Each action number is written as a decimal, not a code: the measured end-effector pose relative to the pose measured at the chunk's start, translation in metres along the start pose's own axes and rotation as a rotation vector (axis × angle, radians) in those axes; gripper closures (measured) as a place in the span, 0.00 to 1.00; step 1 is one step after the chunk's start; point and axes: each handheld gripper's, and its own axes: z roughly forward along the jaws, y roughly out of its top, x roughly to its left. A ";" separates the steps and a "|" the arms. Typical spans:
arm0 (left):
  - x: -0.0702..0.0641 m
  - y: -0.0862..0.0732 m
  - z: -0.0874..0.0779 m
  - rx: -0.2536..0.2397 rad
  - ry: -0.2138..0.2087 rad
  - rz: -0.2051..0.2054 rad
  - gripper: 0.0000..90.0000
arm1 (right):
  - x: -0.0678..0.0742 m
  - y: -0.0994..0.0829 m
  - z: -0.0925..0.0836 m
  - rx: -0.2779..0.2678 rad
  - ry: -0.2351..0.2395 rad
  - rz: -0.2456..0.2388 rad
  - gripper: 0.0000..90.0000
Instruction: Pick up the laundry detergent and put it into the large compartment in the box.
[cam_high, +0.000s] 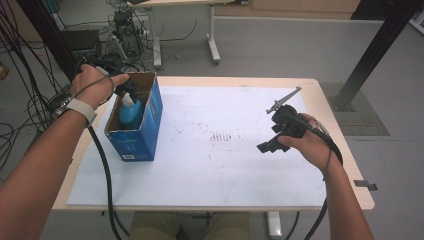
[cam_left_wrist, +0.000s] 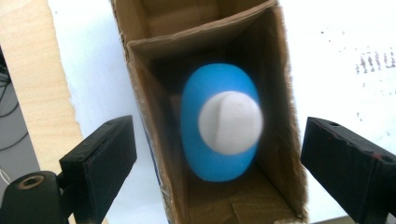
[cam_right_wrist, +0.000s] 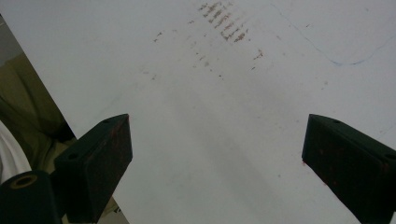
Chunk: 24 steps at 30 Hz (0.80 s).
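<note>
Blue bottle (cam_left_wrist: 219, 123) stands, somewhat blurred, inside cardboard box (cam_left_wrist: 275, 98) beneath wide, empty left tongs (cam_left_wrist: 219, 175); right tongs (cam_right_wrist: 217, 163) wide.

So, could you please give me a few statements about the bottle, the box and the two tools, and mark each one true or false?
1. The blue bottle with a white cap stands inside the open cardboard box. True.
2. The left tool is clamped on the bottle. False: its jaws stand wide apart above the box, touching nothing.
3. The box sits on the right half of the table. False: it is at the left side, near the person's left hand.
4. The right tool is open, with nothing between its jaws. True.
5. The right tool holds the box's flap. False: in the high view it hovers over the bare white sheet, well away from the box.
</note>
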 end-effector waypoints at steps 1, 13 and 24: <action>-0.001 0.000 -0.002 -0.003 0.004 0.008 0.12 | 0.000 0.000 0.000 0.000 0.000 0.000 0.09; -0.015 0.007 -0.035 -0.027 -0.022 0.110 0.12 | -0.003 -0.002 -0.002 -0.003 0.000 0.003 0.09; -0.034 0.011 -0.065 -0.054 -0.054 0.215 0.11 | -0.004 -0.006 -0.006 -0.004 -0.011 0.013 0.09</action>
